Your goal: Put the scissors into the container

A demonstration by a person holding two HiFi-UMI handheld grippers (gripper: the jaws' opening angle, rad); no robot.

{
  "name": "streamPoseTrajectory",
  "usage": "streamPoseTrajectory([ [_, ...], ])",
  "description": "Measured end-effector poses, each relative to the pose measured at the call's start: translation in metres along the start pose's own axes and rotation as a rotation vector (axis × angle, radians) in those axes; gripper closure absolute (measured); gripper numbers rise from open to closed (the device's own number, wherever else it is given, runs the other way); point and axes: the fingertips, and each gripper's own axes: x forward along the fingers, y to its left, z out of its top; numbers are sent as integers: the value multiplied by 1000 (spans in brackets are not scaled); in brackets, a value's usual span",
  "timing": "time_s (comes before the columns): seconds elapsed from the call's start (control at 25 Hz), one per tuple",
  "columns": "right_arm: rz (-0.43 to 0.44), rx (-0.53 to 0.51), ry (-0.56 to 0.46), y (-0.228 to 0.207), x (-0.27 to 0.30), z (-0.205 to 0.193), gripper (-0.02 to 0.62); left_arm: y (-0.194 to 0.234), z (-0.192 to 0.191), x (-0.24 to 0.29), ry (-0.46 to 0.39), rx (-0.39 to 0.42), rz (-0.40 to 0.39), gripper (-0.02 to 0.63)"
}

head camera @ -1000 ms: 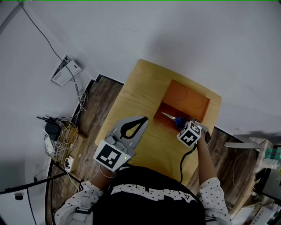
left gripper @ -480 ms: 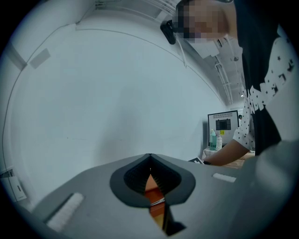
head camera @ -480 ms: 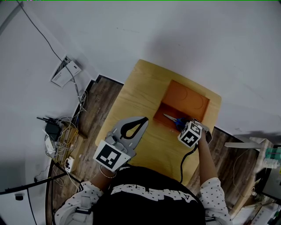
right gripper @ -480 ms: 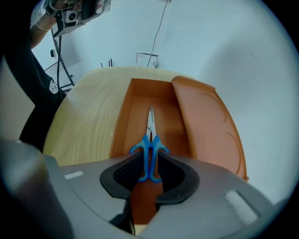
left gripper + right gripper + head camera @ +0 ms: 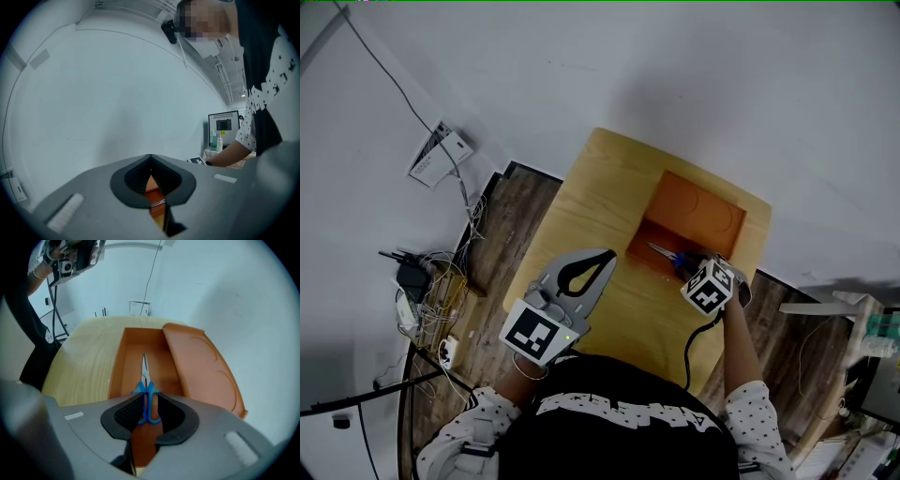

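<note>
Blue-handled scissors lie on the floor of the orange container, blades pointing away from me; in the head view the scissors rest in its near half. My right gripper sits at the container's near end with its jaws opening. The blue handles lie between the pads, with a gap beside them. The container's orange lid lies flipped back on the far side. My left gripper hovers over the wooden table, left of the container, shut with nothing in it.
The small wooden table stands against a white wall. Tangled cables and a power strip lie on the floor to the left. A monitor and bottles stand on a desk far to the right in the left gripper view.
The right gripper has eased back a little toward me while the scissors stay in the container. The left gripper has not moved.
</note>
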Motion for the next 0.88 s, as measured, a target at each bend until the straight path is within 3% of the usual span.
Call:
streamPoseTrajectory([
  [0.2,-59,126,-85,-9,-10,2,579,-2,1,-2,-6,7,-7,606],
  [0.4,-94,259,-188,-8,-26,3,581,-10,3,-1,-9,19,-30,606],
  [0.6,-131,454,-403,-7,-66,11,581,-27,4,4,-5,29,-79,606],
  [0.88,-215,558,-545,3,-115,0,581,-51,4,15,6,50,-152,606],
])
